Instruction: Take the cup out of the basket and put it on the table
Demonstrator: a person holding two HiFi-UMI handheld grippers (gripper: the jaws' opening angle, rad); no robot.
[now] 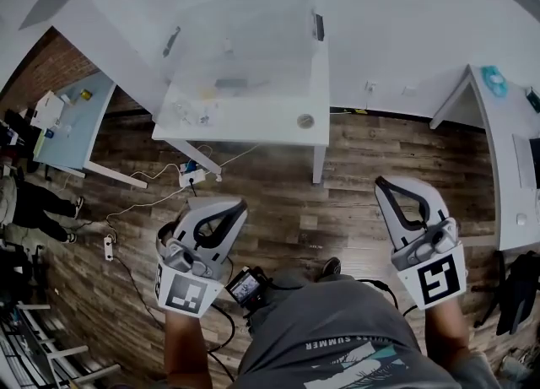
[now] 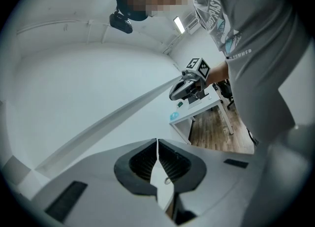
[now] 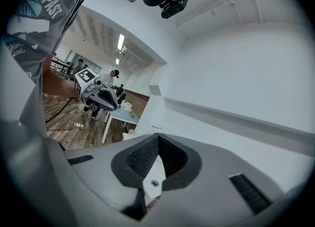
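Observation:
A clear plastic basket (image 1: 245, 45) stands on a white table (image 1: 253, 130) against the wall, ahead of me. Its contents are faint; I make out a yellow speck and a few clear shapes, but no definite cup. A small round thing (image 1: 305, 121) sits on the table's near right corner. My left gripper (image 1: 241, 205) and right gripper (image 1: 380, 181) hang over the wooden floor, well short of the table, both shut and empty. In the left gripper view the jaws (image 2: 157, 143) meet in a thin line. The right gripper view shows its jaws (image 3: 157, 137) meeting too.
A power strip (image 1: 191, 178) and cables lie on the floor by the table's legs, and another strip (image 1: 108, 248) lies further left. A pale blue table (image 1: 72, 121) stands at the left and a white desk (image 1: 506, 151) at the right. A person's legs (image 1: 38, 206) show far left.

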